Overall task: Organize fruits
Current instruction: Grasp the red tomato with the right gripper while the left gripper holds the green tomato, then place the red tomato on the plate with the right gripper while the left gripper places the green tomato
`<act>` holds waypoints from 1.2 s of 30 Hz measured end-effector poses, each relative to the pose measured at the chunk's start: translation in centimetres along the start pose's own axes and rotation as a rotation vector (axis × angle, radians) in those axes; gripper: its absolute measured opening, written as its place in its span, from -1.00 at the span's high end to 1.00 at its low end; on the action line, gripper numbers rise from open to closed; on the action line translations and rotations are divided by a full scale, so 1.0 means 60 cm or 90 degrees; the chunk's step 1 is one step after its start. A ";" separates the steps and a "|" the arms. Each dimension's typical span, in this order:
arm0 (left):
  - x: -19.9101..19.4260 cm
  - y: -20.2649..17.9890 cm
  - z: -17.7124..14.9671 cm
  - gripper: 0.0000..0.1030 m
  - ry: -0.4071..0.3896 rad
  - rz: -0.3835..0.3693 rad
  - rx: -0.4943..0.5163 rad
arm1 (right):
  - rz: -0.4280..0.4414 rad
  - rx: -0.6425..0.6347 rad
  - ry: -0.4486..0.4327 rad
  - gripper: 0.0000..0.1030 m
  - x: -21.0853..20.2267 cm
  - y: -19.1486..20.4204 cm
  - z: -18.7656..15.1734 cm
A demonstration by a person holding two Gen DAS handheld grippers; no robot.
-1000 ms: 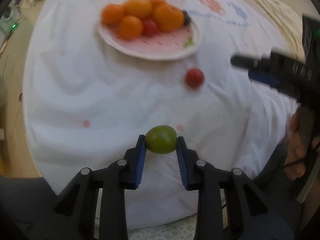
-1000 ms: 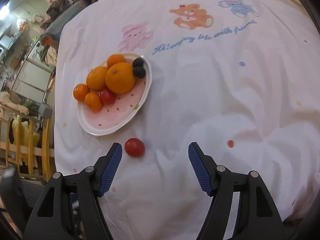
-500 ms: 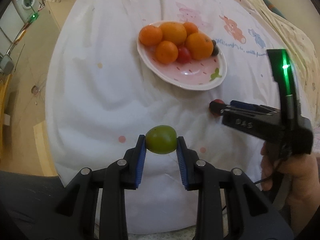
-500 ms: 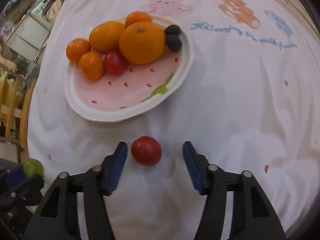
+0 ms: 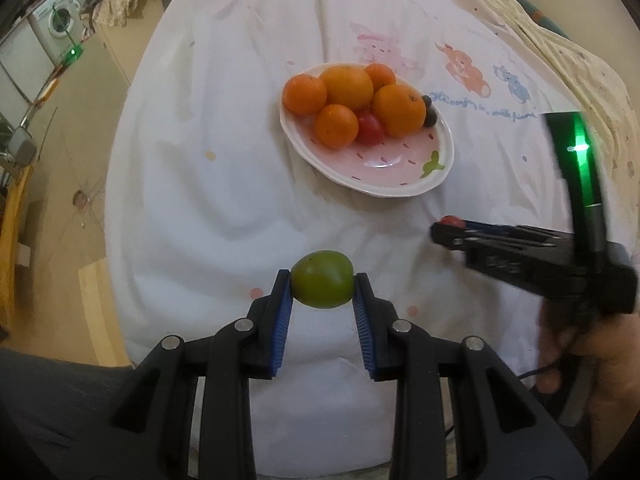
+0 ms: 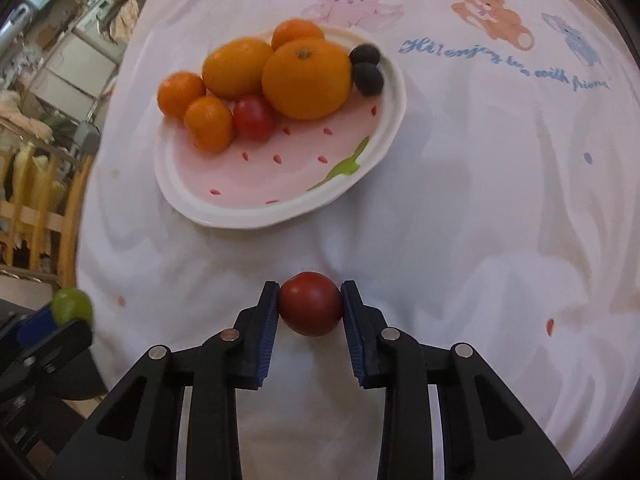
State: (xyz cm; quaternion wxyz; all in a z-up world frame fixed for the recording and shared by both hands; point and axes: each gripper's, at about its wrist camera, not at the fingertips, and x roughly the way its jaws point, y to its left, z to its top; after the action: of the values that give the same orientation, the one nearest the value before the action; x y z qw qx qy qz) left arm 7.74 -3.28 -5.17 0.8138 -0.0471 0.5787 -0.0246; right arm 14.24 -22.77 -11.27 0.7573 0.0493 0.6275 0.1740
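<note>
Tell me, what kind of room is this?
Probably a home: a round table under a white cloth printed with cartoon animals, a pink strawberry-patterned ceramic plate of fruit, a white washing machine to one side, and a wooden slatted chair.

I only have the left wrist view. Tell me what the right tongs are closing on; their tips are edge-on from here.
Observer: The right tongs have just been closing; both pads now press a red tomato.
Operator: Report whether it's on the plate.
Observer: No, it sits on the white tablecloth, short of the pink plate.
Operator: Count the dark fruits on the plate.
Observer: Two dark berries, side by side at the rim.
</note>
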 end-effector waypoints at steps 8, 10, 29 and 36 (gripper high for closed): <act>-0.029 -0.009 0.029 0.49 -0.033 0.011 0.012 | 0.080 0.026 -0.102 0.36 -0.102 -0.013 -0.001; -0.037 -0.014 0.046 0.49 -0.045 0.020 0.023 | 0.109 0.033 -0.131 0.36 -0.127 -0.017 0.005; 0.039 -0.022 0.175 0.49 -0.015 0.025 0.018 | 0.133 0.046 -0.114 0.36 -0.081 -0.033 0.121; 0.085 -0.013 0.177 0.49 0.017 0.004 -0.002 | 0.147 0.066 -0.054 0.35 -0.017 -0.042 0.145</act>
State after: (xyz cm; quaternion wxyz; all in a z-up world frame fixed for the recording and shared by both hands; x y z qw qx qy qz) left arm 19.47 -4.01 -6.44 0.8061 -0.0463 0.5896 -0.0212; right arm 23.00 -24.17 -9.26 0.7546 0.1673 0.5933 0.2250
